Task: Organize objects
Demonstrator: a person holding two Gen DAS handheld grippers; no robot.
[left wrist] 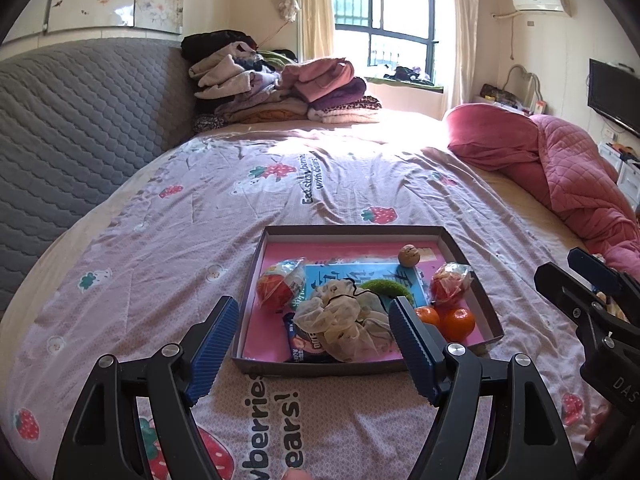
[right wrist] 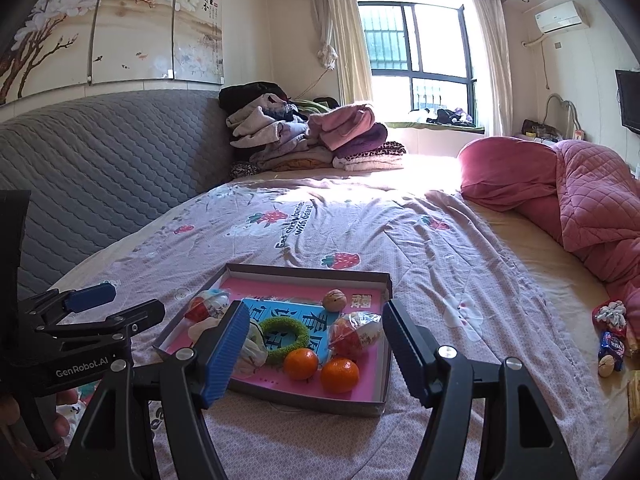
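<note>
We see snack pile (right wrist: 614,344) at bed's right edge only from right wrist. Tray (left wrist: 256,264) full. Left gripper (left wrist: 314,330), right gripper (right wrist: 314,346): fingers apart, empty.

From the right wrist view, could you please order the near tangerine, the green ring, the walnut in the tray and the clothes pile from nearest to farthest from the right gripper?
From the right gripper:
1. Near tangerine, front right of the tray.
2. Green ring, tray middle, slightly left.
3. Walnut, toward the tray's back.
4. Clothes pile, far end of the bed.

sunlit window (right wrist: 420,44), grey quilted headboard (right wrist: 100,152), strawberry bedsheet (left wrist: 200,220), wall air conditioner (left wrist: 540,0)
</note>
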